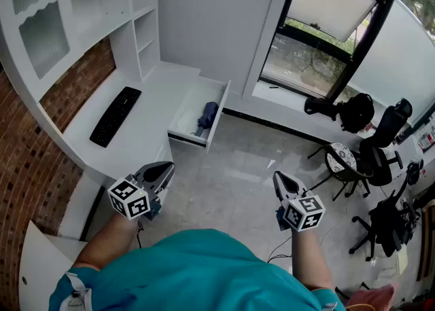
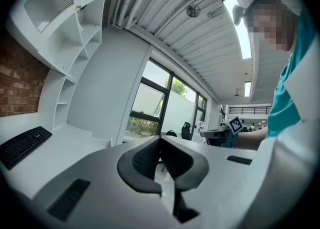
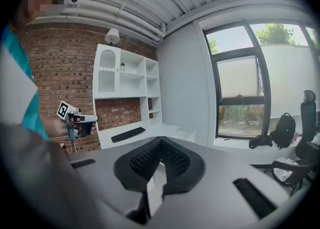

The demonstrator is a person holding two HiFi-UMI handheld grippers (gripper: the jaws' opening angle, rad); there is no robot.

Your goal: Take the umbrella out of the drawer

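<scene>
A dark blue folded umbrella point(image 1: 206, 117) lies in the open white drawer point(image 1: 216, 121) that juts from the right end of the white desk point(image 1: 146, 133), far ahead in the head view. My left gripper point(image 1: 165, 170) hovers near the desk's front corner, well short of the drawer, its jaws shut with nothing between them point(image 2: 160, 141). My right gripper point(image 1: 278, 178) hangs over the floor to the right, also shut and empty point(image 3: 161, 143). Each gripper view shows the other gripper at its side: the right gripper point(image 2: 220, 134) and the left gripper point(image 3: 80, 122). The umbrella is hidden in both gripper views.
A black keyboard point(image 1: 115, 115) lies on the desk under white shelves point(image 1: 146, 17) and a brick wall point(image 1: 27, 167). Office chairs point(image 1: 380, 147) stand at the right. A black backpack point(image 1: 355, 111) rests by the window point(image 1: 326, 38). Grey tiled floor point(image 1: 231, 180) lies between me and the drawer.
</scene>
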